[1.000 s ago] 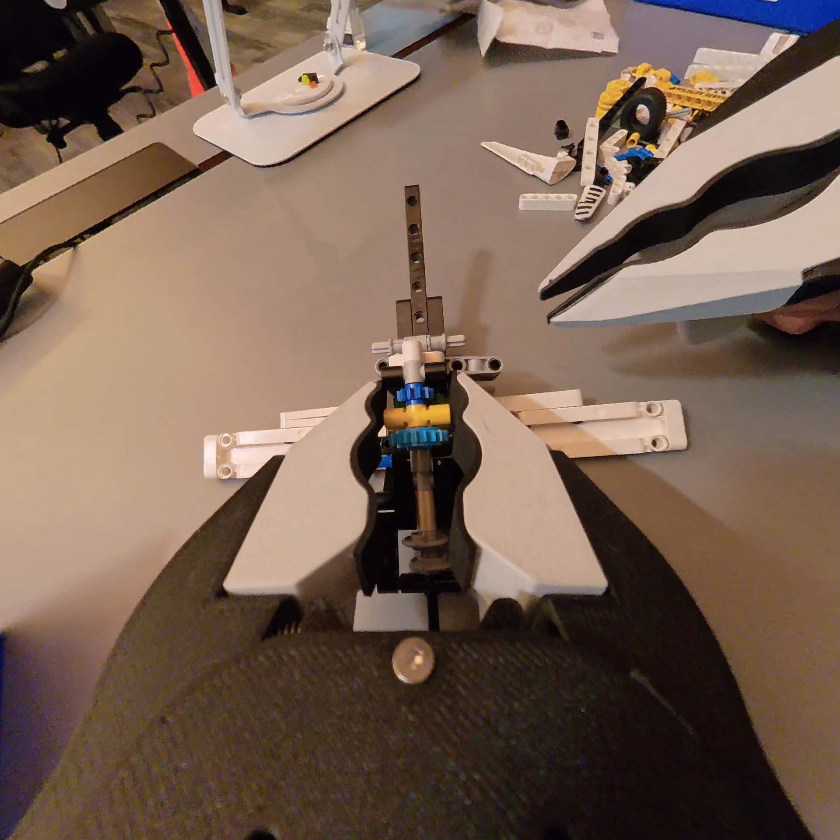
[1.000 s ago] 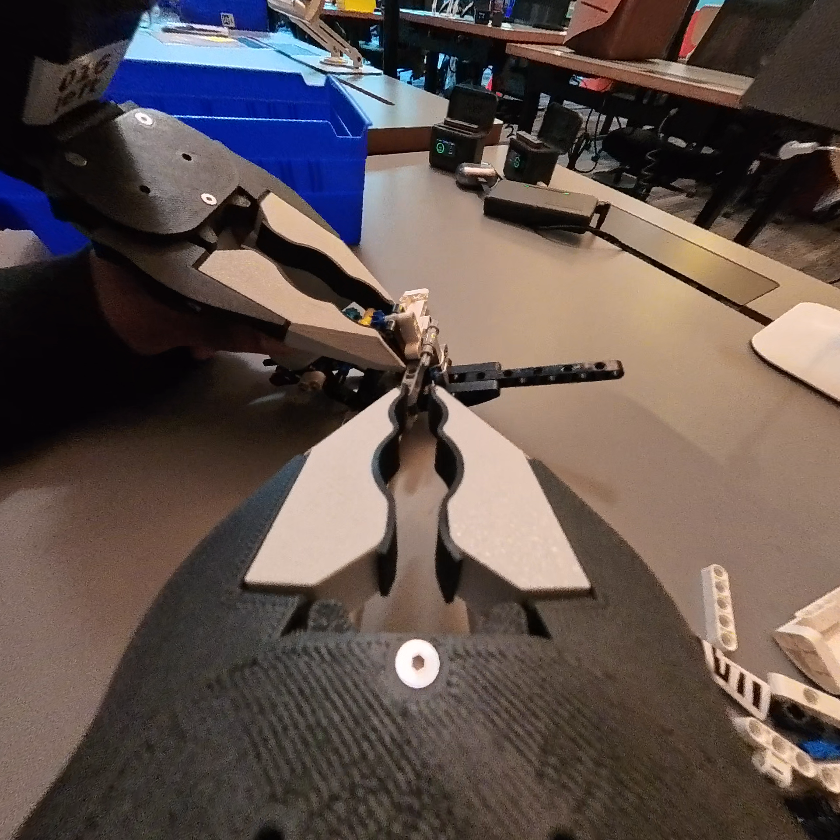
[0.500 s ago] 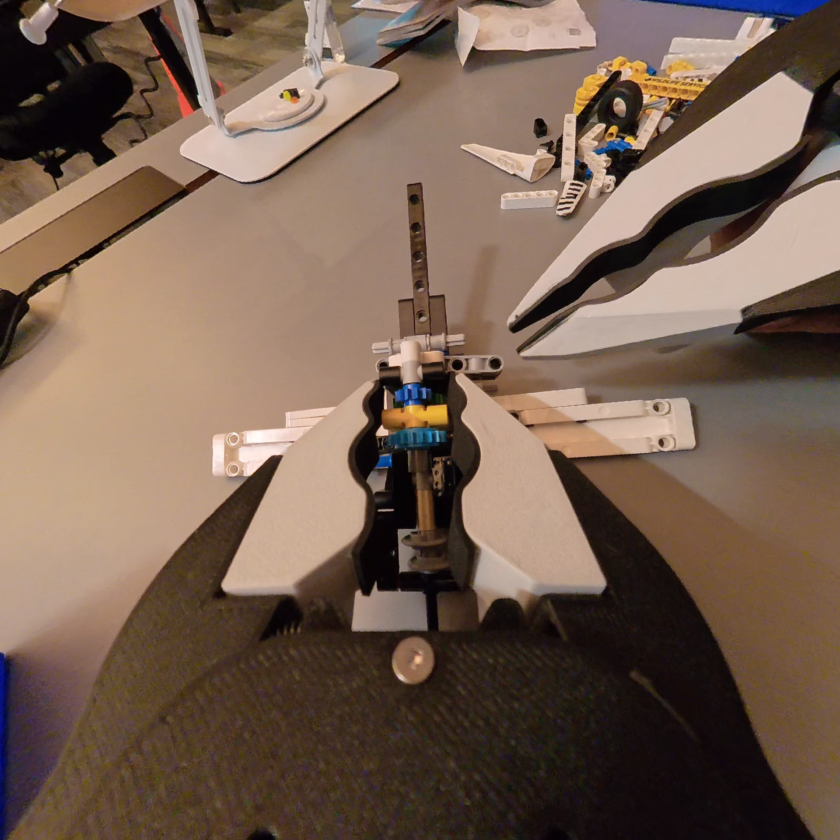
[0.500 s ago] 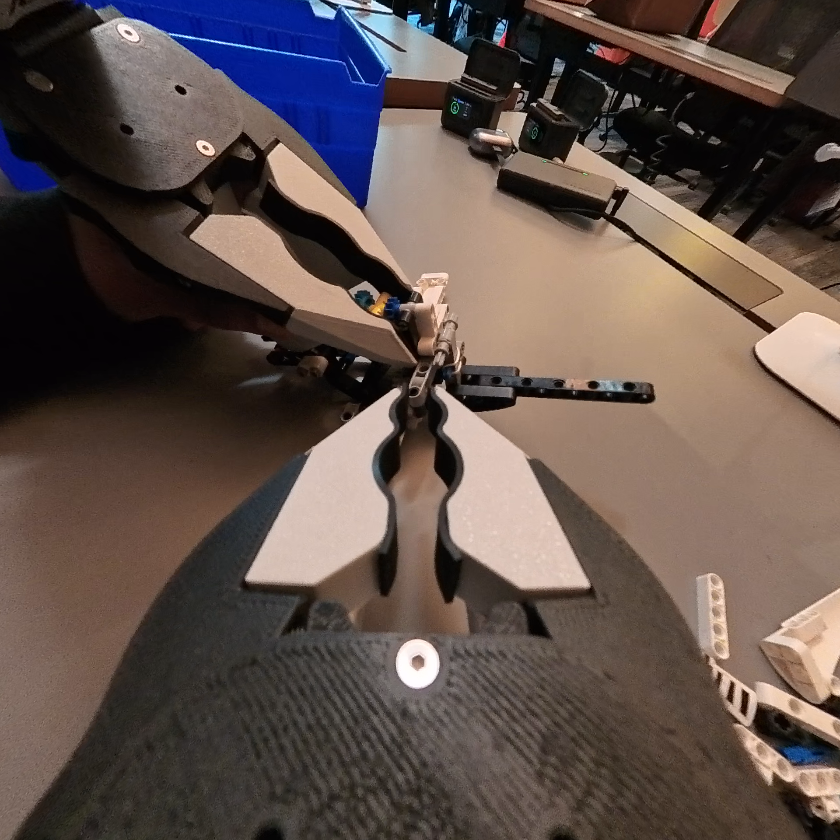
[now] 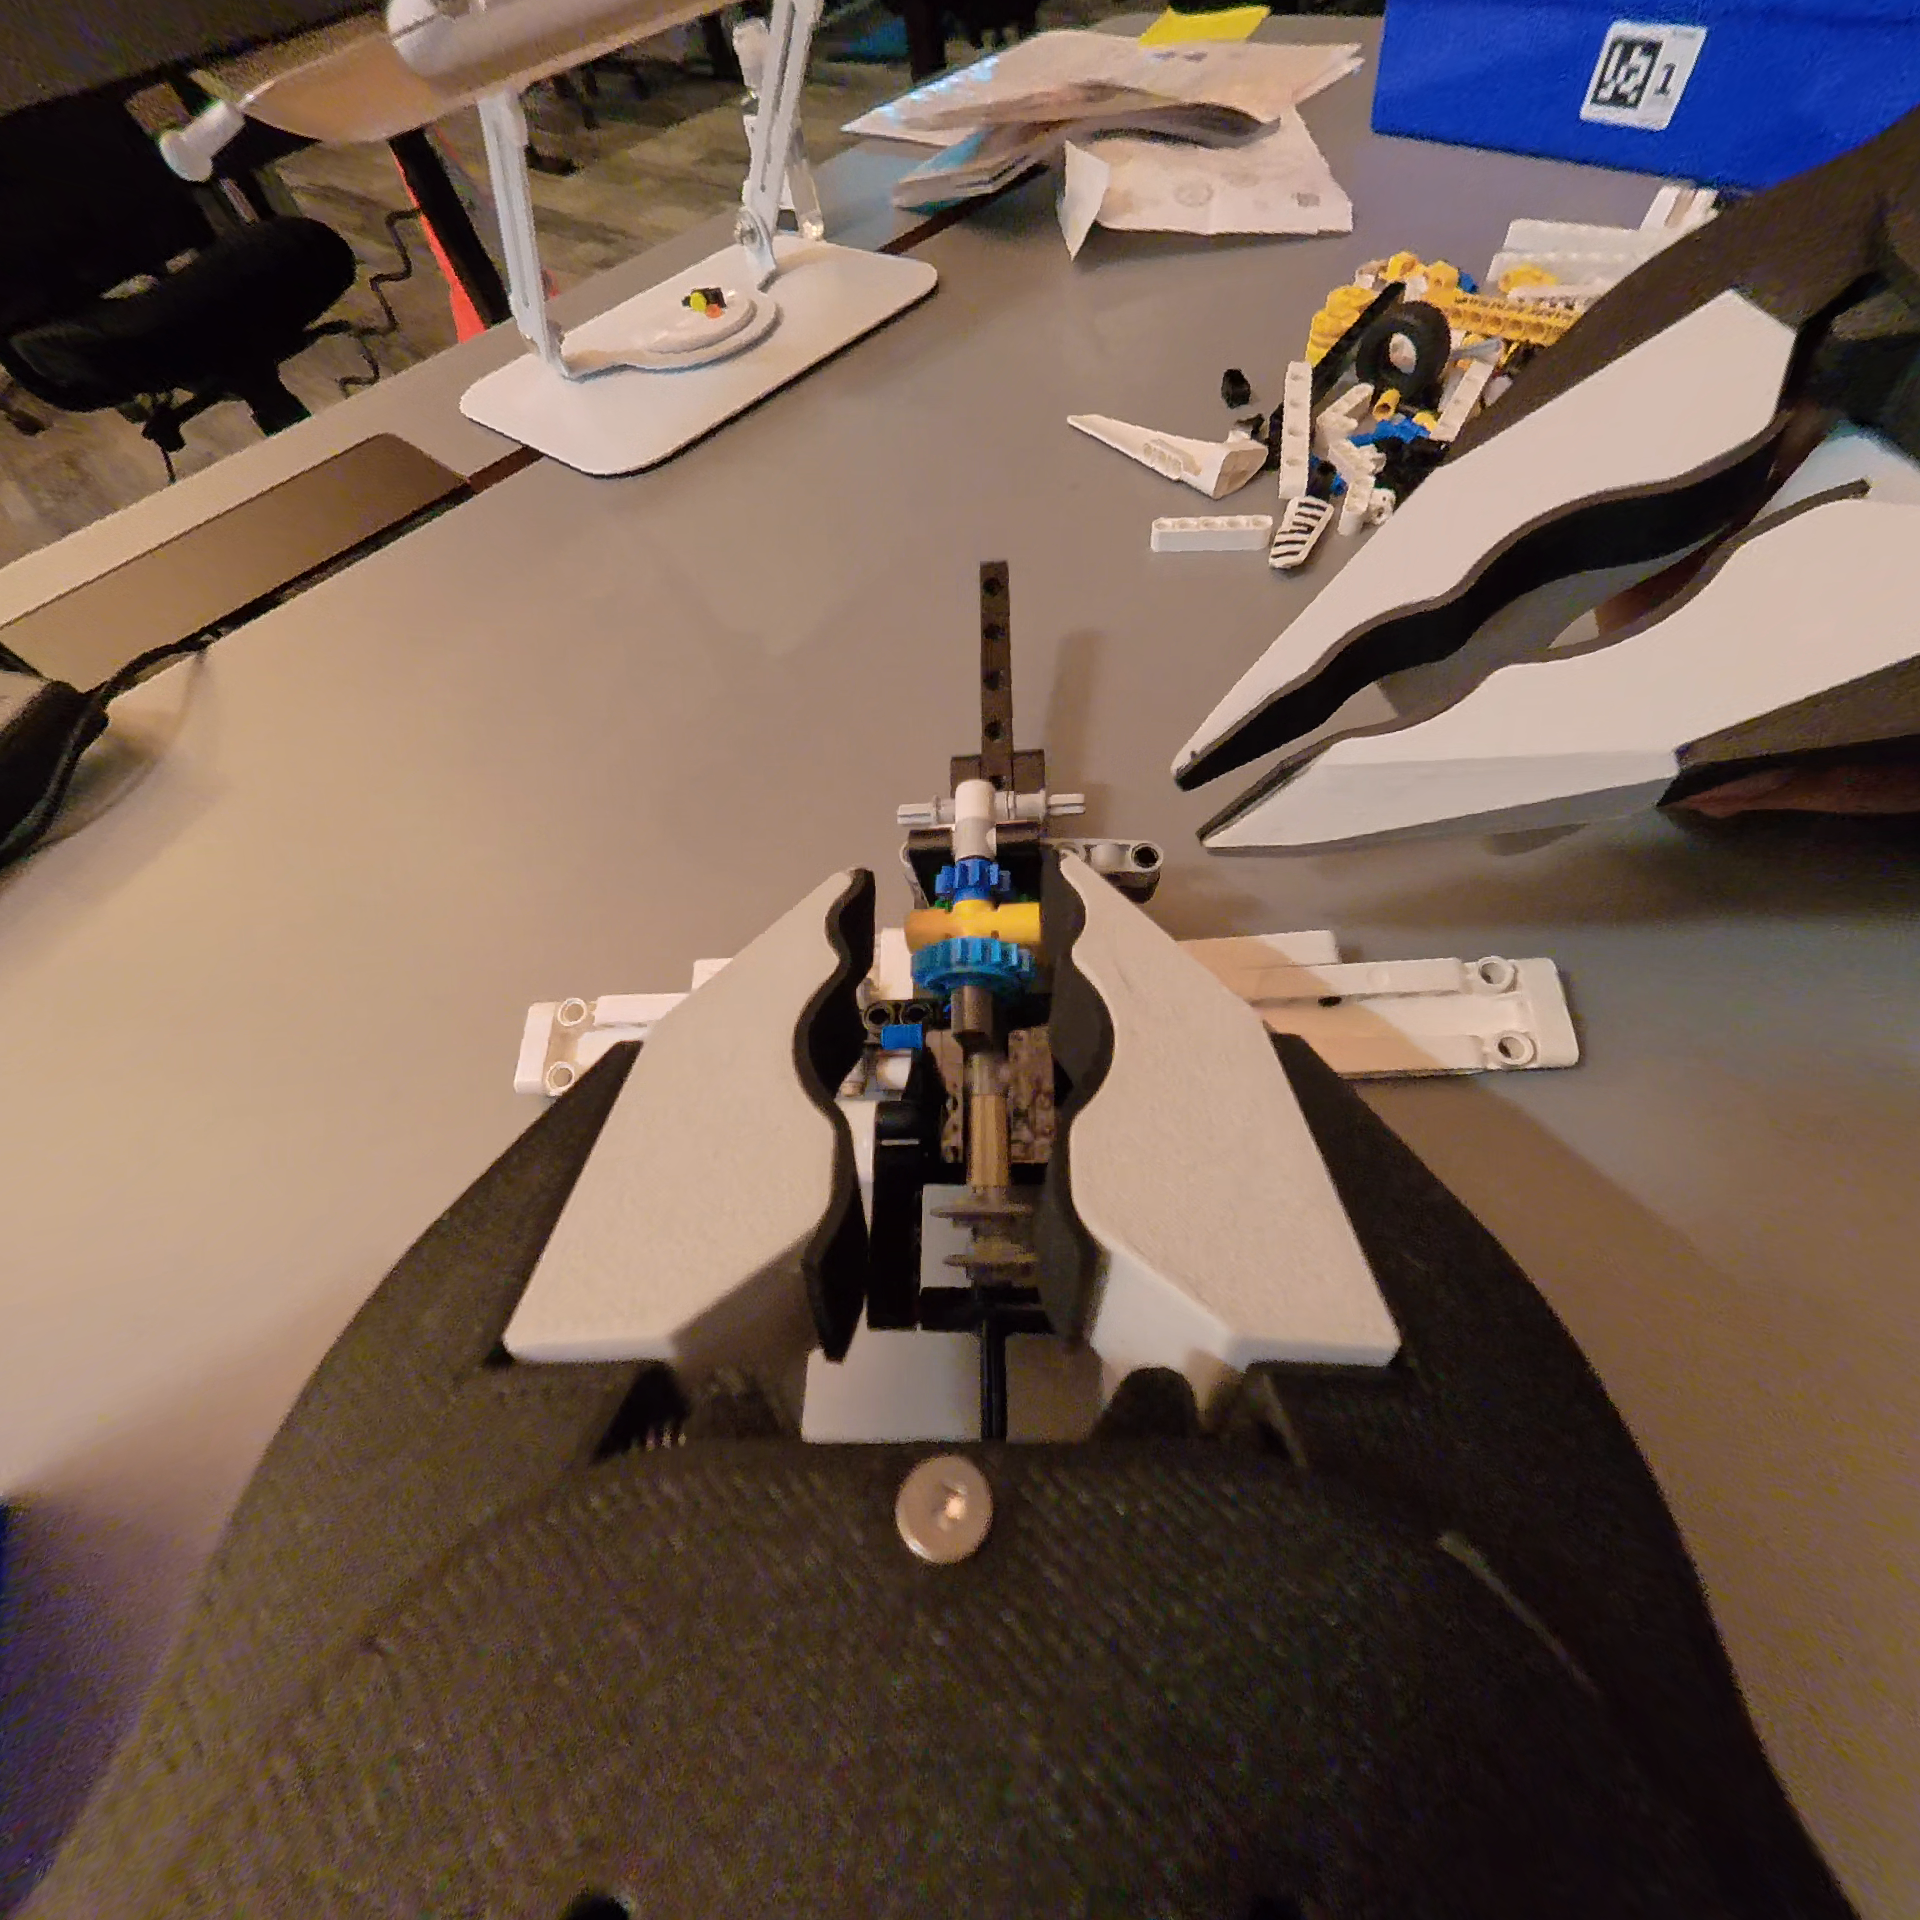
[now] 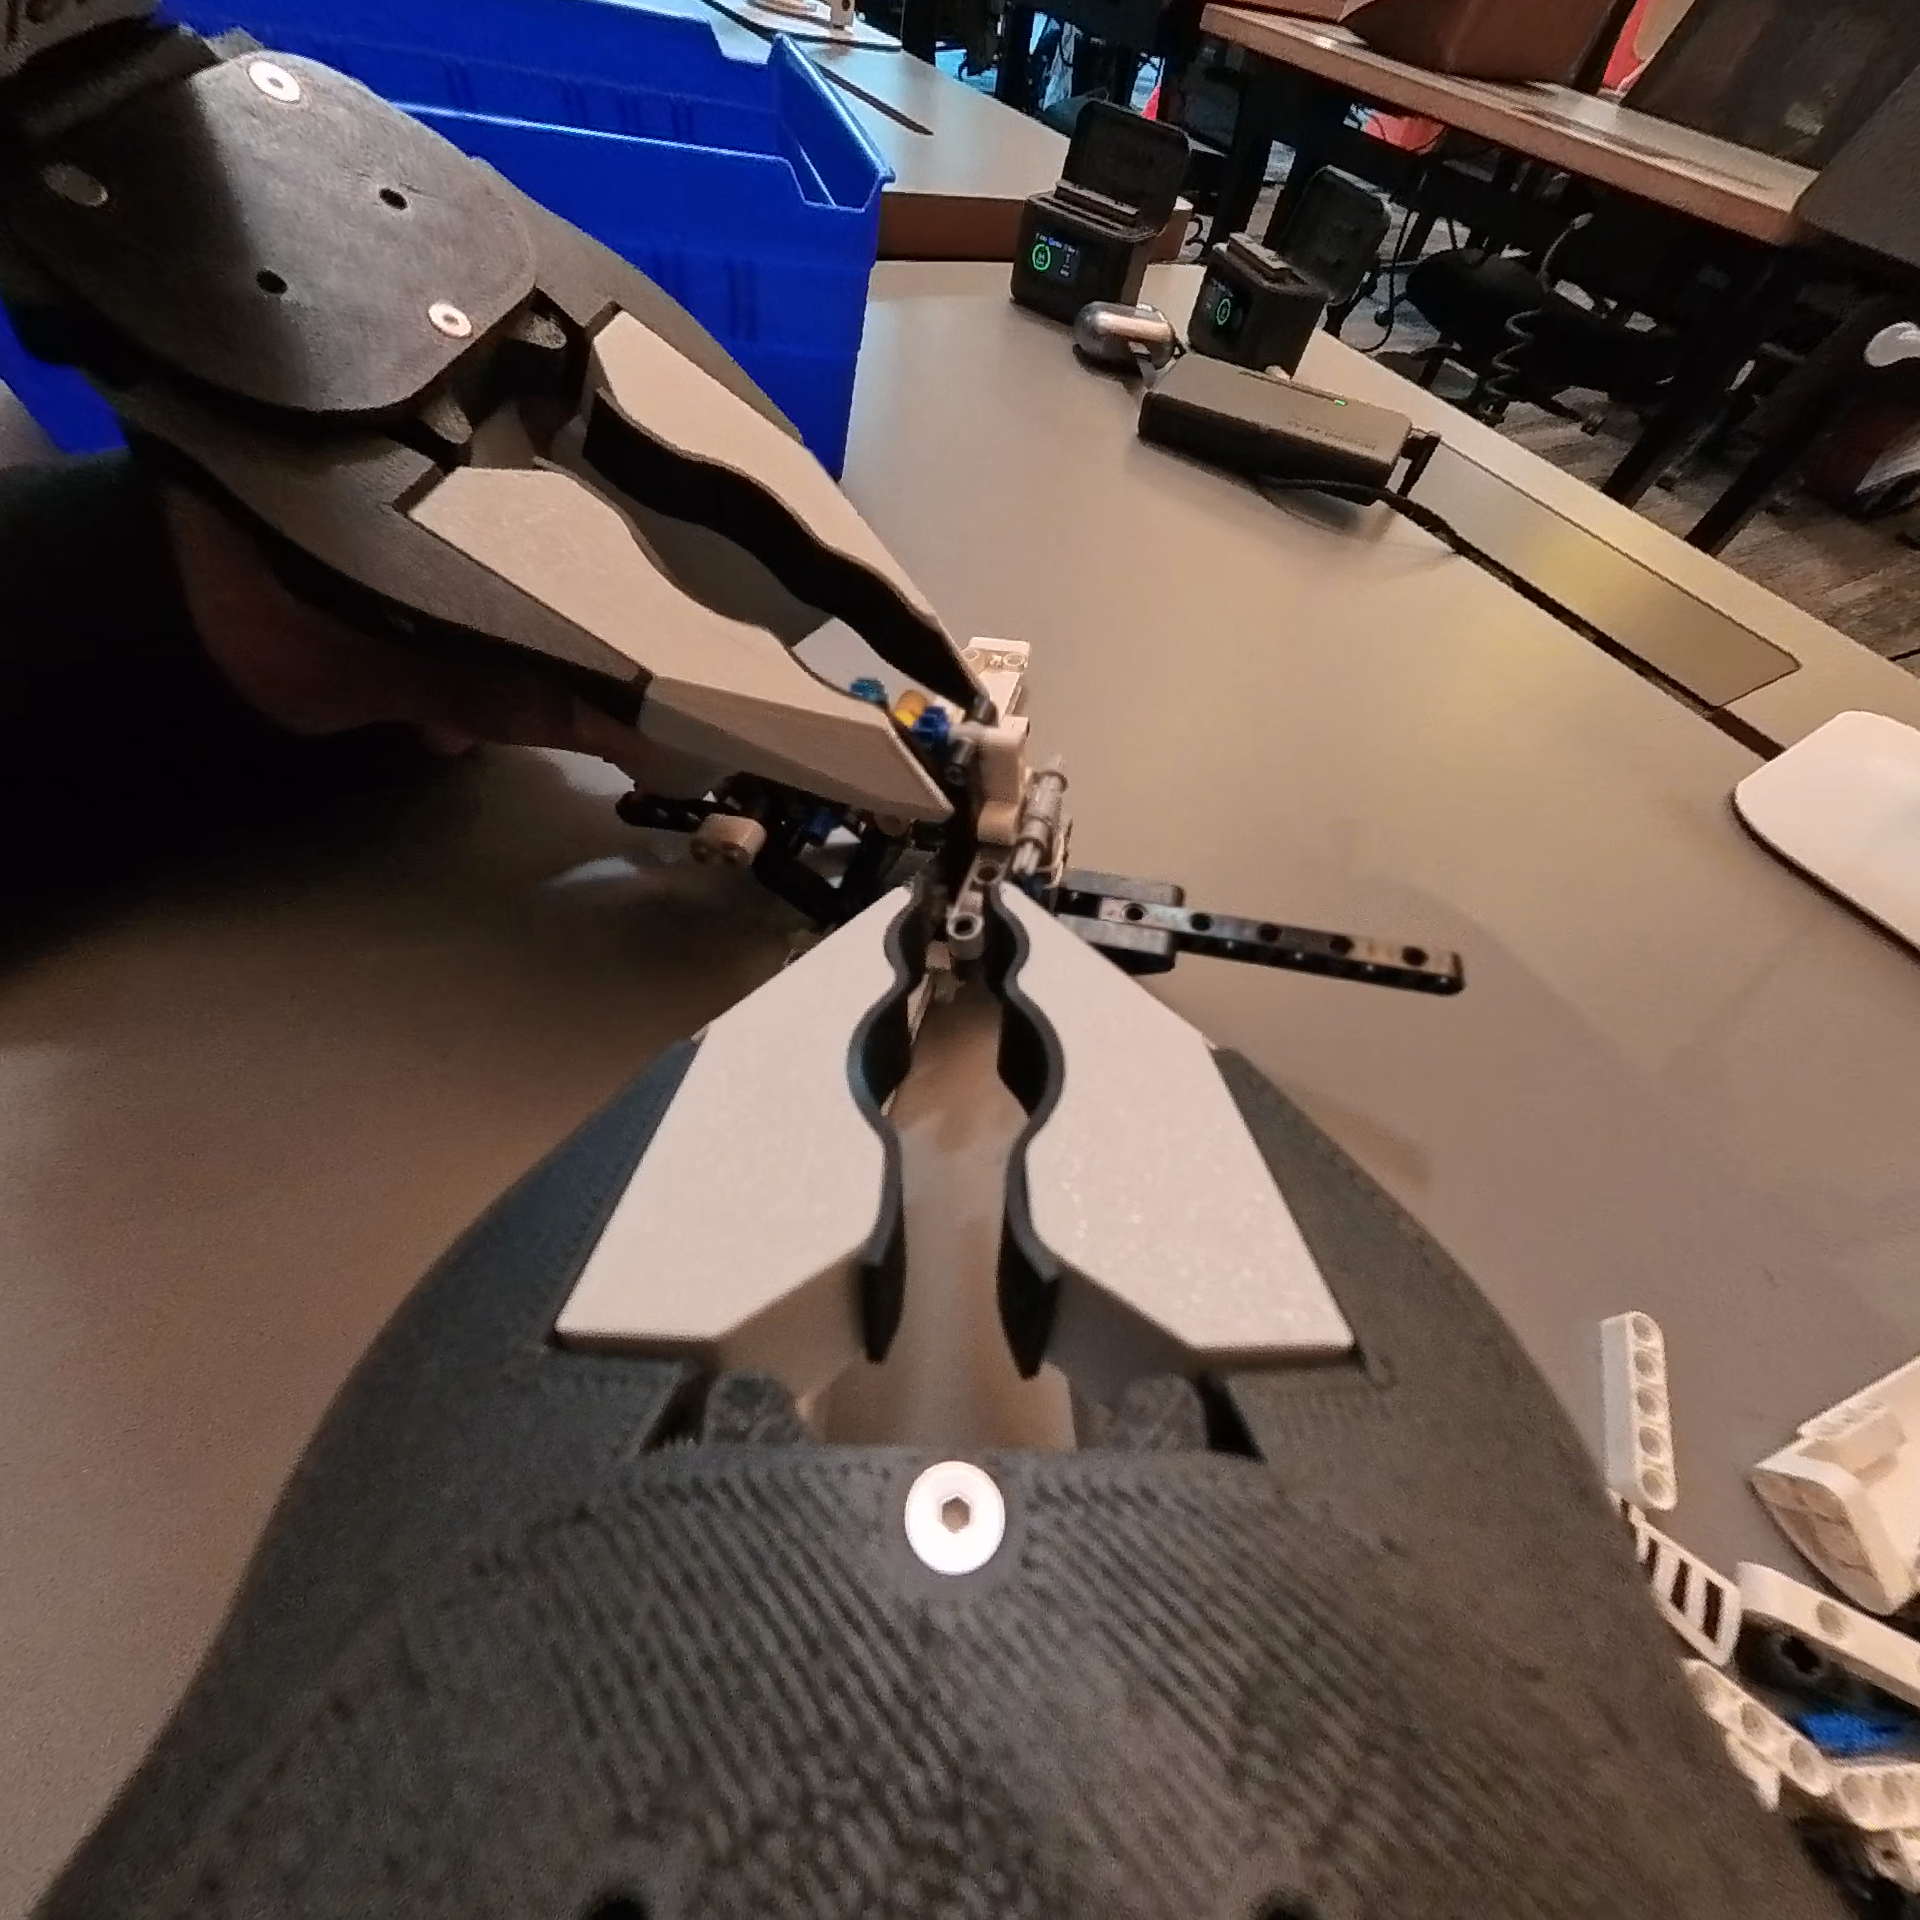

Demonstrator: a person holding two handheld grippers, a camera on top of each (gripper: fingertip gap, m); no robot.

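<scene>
Grey bench (image 5: pixel 520 727) carries everything; landmark is the brick gear assembly (image 5: pixel 977 935) mid-bench.

Blue bin (image 6: pixel 665 177) behind the assembly in the right wrist view, cut off at the frame edge. White lamp base (image 5: pixel 707 353) far beyond the assembly to the left, its arms cropped at the top. Loose parts pile (image 5: pixel 1371 395) beyond it to the right, half hidden behind the right claw's fingers.

Left claw (image 5: pixel 961 894) straddles the assembly: right pad against the yellow hub and blue gears, left pad (image 5: pixel 831 966) stands clear with a visible gap, so the jaws are apart, not clamping. Lower half of the assembly sits in shadow between the fingers; hard to make out.

Right claw (image 6: pixel 951 930) at the assembly's near side, jaws nearly together around a small grey connector (image 6: pixel 971 899). Pad contact is blurred; can't tell if it's pinched. In the left wrist view its tips look clear of the assembly.

Black holed beam (image 6: pixel 1299 951) sticks out of the assembly, flat on the bench.
</scene>
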